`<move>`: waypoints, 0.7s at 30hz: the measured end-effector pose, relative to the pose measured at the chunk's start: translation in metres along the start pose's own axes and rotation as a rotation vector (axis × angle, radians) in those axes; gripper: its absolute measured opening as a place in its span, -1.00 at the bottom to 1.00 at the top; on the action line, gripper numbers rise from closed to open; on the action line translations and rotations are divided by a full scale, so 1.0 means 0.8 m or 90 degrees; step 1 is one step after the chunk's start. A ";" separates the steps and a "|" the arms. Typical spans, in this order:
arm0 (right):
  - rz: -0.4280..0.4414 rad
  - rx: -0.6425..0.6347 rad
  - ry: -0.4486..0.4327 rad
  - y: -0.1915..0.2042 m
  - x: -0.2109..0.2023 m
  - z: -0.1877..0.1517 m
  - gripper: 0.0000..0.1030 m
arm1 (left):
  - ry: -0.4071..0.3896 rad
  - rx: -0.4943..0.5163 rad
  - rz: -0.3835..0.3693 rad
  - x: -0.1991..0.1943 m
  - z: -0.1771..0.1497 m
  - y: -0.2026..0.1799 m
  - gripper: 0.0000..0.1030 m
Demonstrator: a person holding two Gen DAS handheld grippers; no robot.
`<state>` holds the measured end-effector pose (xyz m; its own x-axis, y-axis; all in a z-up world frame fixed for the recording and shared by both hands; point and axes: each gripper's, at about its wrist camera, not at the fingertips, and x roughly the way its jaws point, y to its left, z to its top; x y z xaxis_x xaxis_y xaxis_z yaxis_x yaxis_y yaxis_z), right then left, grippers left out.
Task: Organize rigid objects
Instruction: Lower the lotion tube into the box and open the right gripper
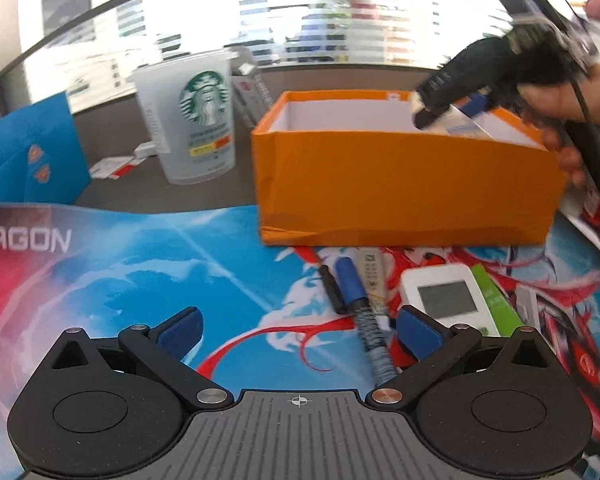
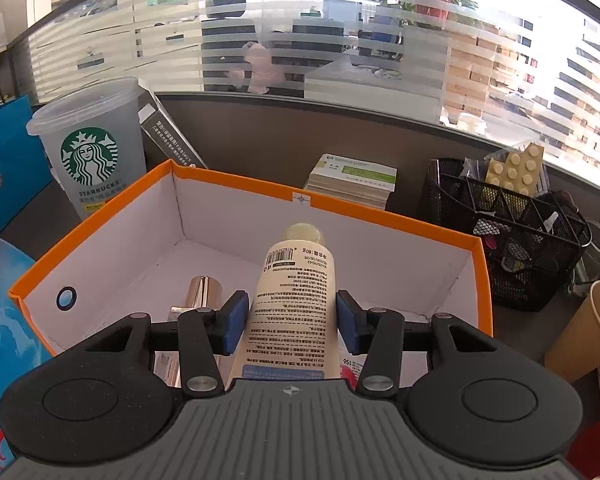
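The table [image 1: 220,196] carries a printed mat [image 1: 140,264], and at its 12 o'clock edge stands the orange box [image 2: 440,232], open-topped and white inside. A frosted cup [image 2: 88,152] stands at the box's 10 o'clock. Over the box, the right tongs [image 2: 292,316] are closed part-way on a cream tube [image 2: 296,280], cap pointing to 12 o'clock, with a shiny metal cylinder [image 2: 204,292] lying on the box floor at its 9 o'clock. The left tongs [image 1: 298,328] gape wide and empty above the mat, a white device [image 1: 444,296] and blue pen [image 1: 352,284] at their 1 o'clock.
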<state>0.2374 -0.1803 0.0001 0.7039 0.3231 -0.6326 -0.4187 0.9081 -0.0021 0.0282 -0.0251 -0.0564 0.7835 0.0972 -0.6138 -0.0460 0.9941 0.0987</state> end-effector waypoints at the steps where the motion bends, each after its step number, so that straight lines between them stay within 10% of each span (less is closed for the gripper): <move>1: 0.002 0.002 0.000 0.000 0.000 -0.001 -0.14 | 0.006 0.010 0.008 0.003 -0.001 -0.004 1.00; 21: -0.031 -0.077 0.114 0.014 0.045 0.010 -0.14 | 0.049 -0.023 -0.055 0.029 -0.015 0.008 0.59</move>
<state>0.2627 -0.1563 -0.0160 0.6165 0.2175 -0.7567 -0.4599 0.8796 -0.1218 0.0385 -0.0159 -0.0795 0.7361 0.0129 -0.6767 -0.0033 0.9999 0.0156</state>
